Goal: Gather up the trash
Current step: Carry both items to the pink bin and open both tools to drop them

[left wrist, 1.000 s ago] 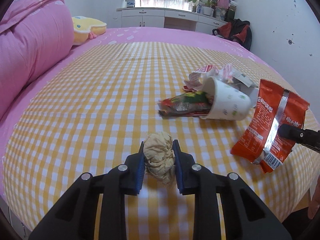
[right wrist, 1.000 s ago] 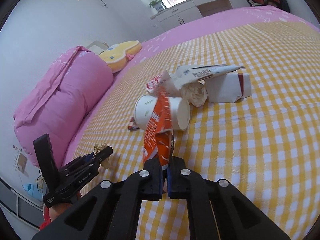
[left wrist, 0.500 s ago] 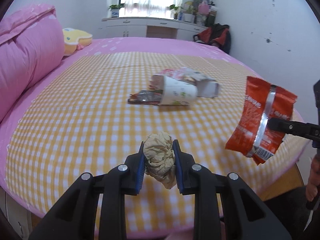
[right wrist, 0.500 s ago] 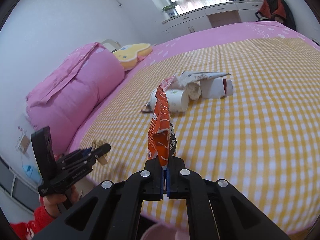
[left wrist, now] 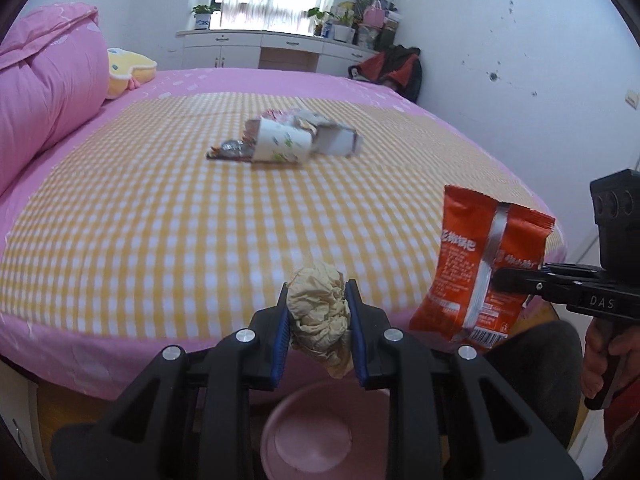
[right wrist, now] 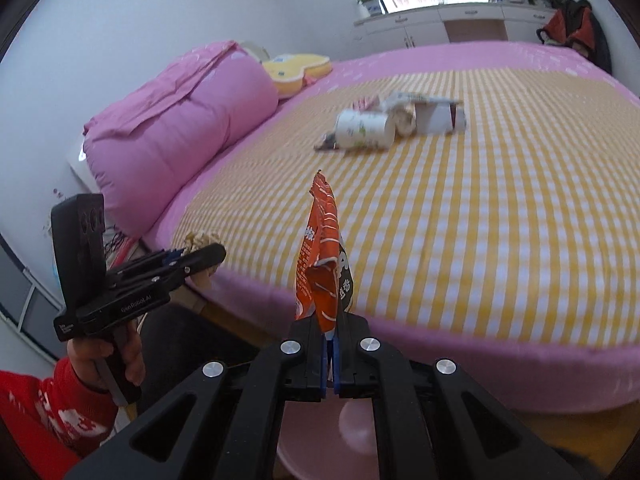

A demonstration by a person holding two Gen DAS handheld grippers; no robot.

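Observation:
My left gripper point(left wrist: 318, 312) is shut on a crumpled beige paper ball point(left wrist: 318, 318), held past the foot of the bed. My right gripper point(right wrist: 330, 332) is shut on the lower edge of an orange-red snack wrapper point(right wrist: 322, 256), which stands upright; that wrapper point(left wrist: 484, 264) also shows at the right of the left wrist view. A pink bin point(left wrist: 316, 432) sits on the floor under both grippers, partly hidden by the fingers. More trash stays on the bed: a tipped white paper cup point(left wrist: 282, 144), a foil wrapper point(left wrist: 230, 150) and a white carton point(left wrist: 336, 140).
The bed carries a yellow checked cover point(left wrist: 160, 220) over a pink sheet. A folded pink quilt point(right wrist: 172, 128) and a yellow plush pillow point(right wrist: 296, 68) lie at its head. A hand in a red sleeve point(right wrist: 48, 412) holds the left gripper. White cabinets point(left wrist: 260, 50) stand under the window.
Both grippers have drawn back from the bed, each keeping its piece of trash. The trash pile looks farther away, and the pink bin has come into view below the fingers.

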